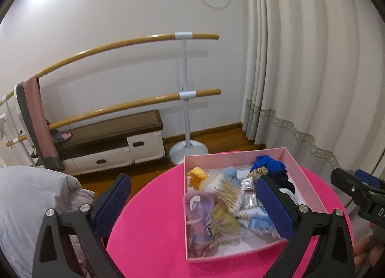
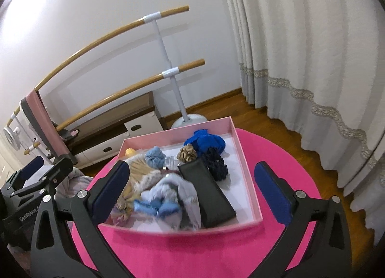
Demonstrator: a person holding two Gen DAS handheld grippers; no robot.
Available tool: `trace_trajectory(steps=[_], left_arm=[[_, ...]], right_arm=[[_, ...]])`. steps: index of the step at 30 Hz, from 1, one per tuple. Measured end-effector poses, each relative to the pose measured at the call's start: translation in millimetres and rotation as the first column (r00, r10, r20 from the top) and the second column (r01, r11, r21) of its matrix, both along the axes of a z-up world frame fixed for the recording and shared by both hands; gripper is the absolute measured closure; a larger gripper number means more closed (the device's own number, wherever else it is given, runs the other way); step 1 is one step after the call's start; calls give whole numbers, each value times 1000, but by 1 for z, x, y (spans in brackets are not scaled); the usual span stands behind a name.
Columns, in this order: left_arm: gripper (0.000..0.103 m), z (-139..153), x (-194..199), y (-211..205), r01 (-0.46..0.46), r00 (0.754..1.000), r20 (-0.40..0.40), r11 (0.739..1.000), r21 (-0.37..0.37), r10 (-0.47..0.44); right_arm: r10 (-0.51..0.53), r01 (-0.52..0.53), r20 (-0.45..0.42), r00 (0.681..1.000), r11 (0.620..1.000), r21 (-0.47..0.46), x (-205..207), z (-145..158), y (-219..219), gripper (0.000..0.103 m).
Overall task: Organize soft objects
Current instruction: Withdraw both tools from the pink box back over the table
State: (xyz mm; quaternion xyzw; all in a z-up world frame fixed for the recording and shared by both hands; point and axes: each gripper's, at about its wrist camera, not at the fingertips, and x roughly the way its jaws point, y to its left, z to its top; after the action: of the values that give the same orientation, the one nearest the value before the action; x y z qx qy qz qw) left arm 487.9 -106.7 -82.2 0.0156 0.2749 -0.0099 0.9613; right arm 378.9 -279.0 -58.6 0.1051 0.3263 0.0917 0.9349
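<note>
— Grippers first: how do they stand?
— The left gripper (image 1: 192, 196) and the right gripper (image 2: 192, 186) both gape fully wide, holding nothing.
— And the soft things?
— Piled in the shallow pink cardboard box (image 2: 245, 169) on the round magenta table (image 2: 284, 152): a bright blue knitted bundle (image 2: 204, 142), a flat black pouch (image 2: 209, 193), a yellow knitted piece (image 1: 197, 172).

Wide-spread right tongs (image 2: 196, 188) above pink box (image 2: 247, 157) of soft items (image 2: 168, 193)

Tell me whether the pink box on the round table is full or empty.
Partly full. The shallow pink cardboard box holds a blue knitted bundle, a flat black case and other soft pieces, with white floor still showing.
</note>
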Motion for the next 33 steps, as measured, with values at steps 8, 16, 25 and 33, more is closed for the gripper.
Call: trace_trajectory(steps=[8, 16, 25, 33], left_arm=[[0, -6, -78, 3, 3, 999, 40, 1000, 10, -4], [0, 3, -153, 12, 17, 995, 94, 1000, -1, -17], [0, -5, -242, 32, 32, 996, 79, 999, -21, -31], [0, 5, -304, 53, 53, 997, 68, 997, -63, -49]], right_arm=[[-16, 19, 63, 998, 999, -39, -64, 14, 3, 0], [-36, 41, 99, 994, 998, -47, -122, 17, 5, 0], [-65, 71, 115, 991, 996, -53, -184, 15, 12, 0], [-36, 44, 120, 992, 997, -66, -222, 12, 31, 0]])
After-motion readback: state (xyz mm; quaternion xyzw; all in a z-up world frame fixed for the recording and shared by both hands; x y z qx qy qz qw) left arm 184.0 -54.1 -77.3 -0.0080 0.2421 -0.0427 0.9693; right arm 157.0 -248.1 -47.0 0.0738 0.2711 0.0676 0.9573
